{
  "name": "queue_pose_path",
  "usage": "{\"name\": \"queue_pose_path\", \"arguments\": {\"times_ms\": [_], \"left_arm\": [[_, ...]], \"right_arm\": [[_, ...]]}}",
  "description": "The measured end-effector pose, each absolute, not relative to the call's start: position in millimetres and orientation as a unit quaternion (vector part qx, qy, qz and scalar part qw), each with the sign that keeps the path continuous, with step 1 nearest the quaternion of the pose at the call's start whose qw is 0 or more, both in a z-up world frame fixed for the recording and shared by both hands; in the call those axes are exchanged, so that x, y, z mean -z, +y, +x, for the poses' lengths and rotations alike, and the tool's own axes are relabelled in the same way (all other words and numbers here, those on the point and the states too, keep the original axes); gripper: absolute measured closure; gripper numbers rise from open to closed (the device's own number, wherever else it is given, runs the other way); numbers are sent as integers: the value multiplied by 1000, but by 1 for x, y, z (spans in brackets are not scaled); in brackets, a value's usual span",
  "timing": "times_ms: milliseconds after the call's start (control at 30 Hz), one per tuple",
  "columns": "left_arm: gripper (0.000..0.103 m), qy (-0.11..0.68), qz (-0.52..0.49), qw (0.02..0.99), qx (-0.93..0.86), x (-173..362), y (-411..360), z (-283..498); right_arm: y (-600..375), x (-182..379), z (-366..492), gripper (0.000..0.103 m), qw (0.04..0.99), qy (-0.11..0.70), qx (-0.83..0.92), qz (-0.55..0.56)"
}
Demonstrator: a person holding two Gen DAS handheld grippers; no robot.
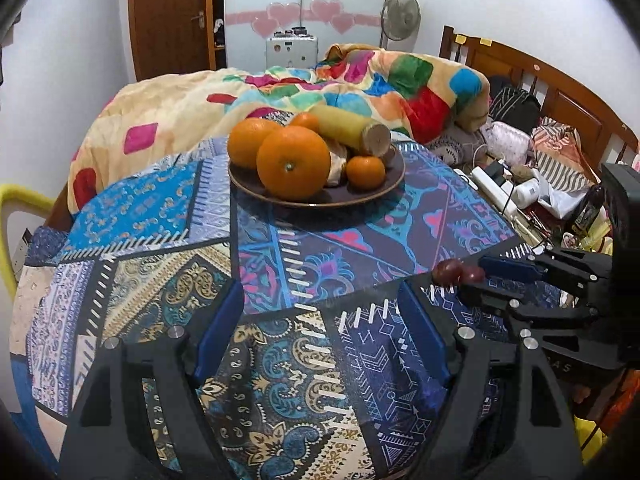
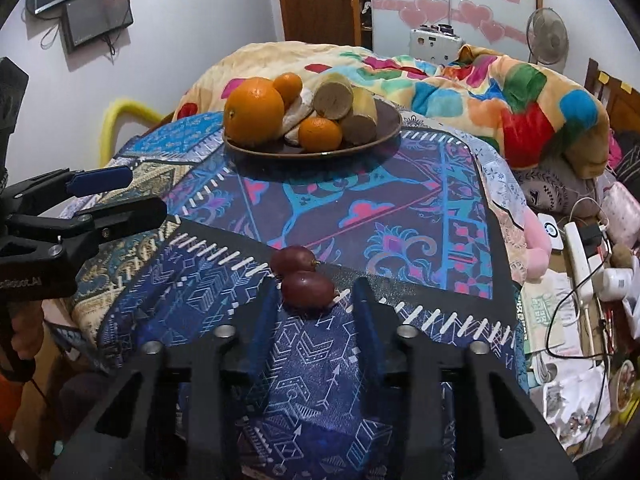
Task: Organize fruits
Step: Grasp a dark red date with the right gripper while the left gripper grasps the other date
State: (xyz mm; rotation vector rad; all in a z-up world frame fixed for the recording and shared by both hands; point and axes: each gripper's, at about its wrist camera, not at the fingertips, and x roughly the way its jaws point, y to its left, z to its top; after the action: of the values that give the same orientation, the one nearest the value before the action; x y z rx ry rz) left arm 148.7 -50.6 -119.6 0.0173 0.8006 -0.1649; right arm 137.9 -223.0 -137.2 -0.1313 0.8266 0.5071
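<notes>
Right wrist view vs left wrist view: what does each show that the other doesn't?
Right wrist only: wall-mounted screens, and the right gripper straddling the near one of two dark red fruits, pads not pressing.
Left wrist only: the left gripper, open over bare patterned cloth, and the bed's wooden headboard.
Both: the brown plate of oranges, the colourful blanket, the fan.
</notes>
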Motion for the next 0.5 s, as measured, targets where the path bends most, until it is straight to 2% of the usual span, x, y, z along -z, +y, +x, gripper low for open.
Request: {"name": "queue_pose_path", "arguments": {"times_ms": [67,233,500], "left_arm": [[26,394,8,916,83,123,-53,150],[33,404,6,908,105,127,-69,155],[37,417,25,897,141,133,-111,162]], "right_arm": [[-223,137,138,78,882,394,-250,-62],[-225,135,134,78,883,391,-253,-64],[-259,117,131,78,898,372,-231,-47]]}}
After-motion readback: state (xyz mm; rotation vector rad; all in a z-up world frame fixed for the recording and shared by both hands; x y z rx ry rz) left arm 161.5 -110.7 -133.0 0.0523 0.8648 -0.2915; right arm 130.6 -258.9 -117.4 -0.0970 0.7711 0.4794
